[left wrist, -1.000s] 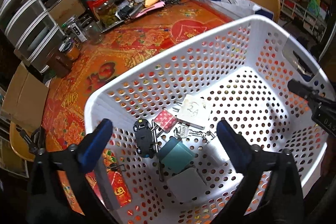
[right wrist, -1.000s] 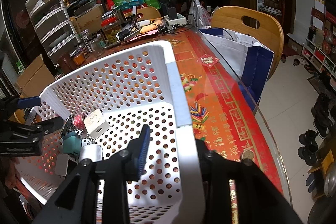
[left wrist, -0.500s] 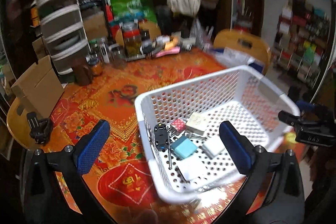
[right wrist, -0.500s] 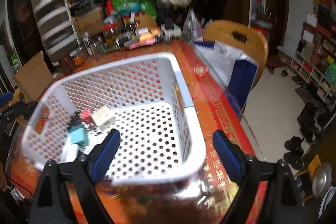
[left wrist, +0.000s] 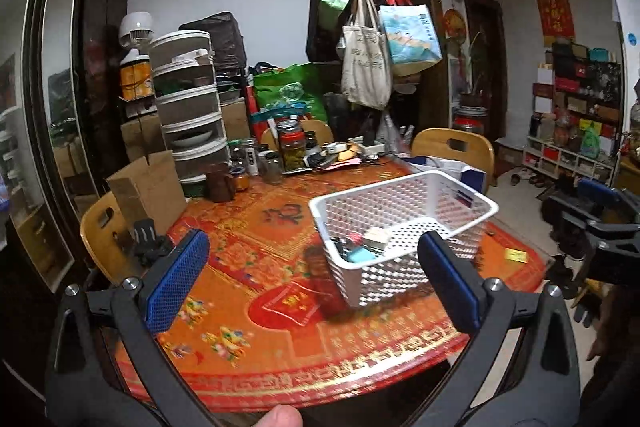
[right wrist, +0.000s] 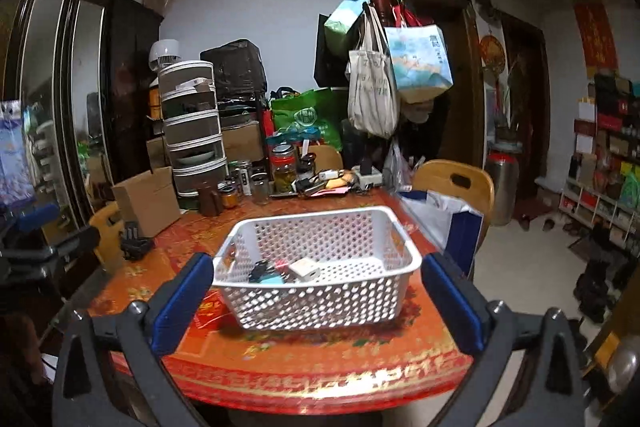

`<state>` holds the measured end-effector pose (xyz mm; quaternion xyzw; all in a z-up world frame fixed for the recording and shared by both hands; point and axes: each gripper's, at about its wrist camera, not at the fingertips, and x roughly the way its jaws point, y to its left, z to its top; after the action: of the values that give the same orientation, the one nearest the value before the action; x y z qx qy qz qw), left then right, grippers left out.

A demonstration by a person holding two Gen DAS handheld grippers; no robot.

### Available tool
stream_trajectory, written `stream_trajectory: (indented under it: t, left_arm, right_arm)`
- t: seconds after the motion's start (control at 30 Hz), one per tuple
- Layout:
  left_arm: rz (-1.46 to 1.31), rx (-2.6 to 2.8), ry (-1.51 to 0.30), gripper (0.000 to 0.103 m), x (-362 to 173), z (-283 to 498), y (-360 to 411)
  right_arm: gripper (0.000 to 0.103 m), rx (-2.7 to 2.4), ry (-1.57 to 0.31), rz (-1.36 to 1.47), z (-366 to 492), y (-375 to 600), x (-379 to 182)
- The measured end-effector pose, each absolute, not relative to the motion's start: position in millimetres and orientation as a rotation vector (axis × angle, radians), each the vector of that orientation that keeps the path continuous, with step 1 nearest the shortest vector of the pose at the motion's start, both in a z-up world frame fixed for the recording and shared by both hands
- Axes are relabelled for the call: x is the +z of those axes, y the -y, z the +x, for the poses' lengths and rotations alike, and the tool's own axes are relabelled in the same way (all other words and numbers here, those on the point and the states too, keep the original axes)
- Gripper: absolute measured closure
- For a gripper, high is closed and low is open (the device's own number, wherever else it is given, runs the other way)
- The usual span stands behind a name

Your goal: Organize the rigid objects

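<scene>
Left wrist view shows the biggest change: a second ago the left gripper [left wrist: 312,283] hung right over the white basket [left wrist: 404,195], looking down on the small objects [left wrist: 360,247] inside; now it stands well back beyond the table's near edge, jaws spread wide and holding nothing. The right gripper [right wrist: 316,303] has done the same. A second ago it was clamped on the basket's rim; half a second ago it had let go, and now its blue pads [right wrist: 182,301] stand apart, empty, with the basket framed between them but well clear.

My reading is that the sorting is finished or nearly so: both tools are released and withdrawn, and the items sit gathered together in the basket. No loose item shows on the red patterned table [left wrist: 256,251] near the basket, apart from a small yellow scrap [left wrist: 515,255] by the right edge, too small to identify.

The basket rests upright on the table, toward its right side in the left view and about centred before the near edge in the right view. The objects lie bunched in the basket's near-left corner. A cluster of jars [right wrist: 282,169] and clutter lines the table's far edge, well apart from the basket.
</scene>
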<state>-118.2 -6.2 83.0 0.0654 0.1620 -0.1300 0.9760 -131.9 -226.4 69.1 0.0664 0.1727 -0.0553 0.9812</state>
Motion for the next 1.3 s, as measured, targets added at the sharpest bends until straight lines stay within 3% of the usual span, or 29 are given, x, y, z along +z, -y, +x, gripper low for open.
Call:
stream_trajectory:
  t: [0.47,1.3]
  left_arm:
    - [0.173,-0.282,-0.452,0.0,32.6,-94.1,53.9]
    - [0.128,-0.276,-0.49,0.0,29.6,-79.1,50.8]
  right_arm:
    - [0.0,-0.08,-0.479,0.112,-117.0,221.5,37.1]
    - [0.0,-0.083,-0.509,0.119,-108.6,223.4,28.5]
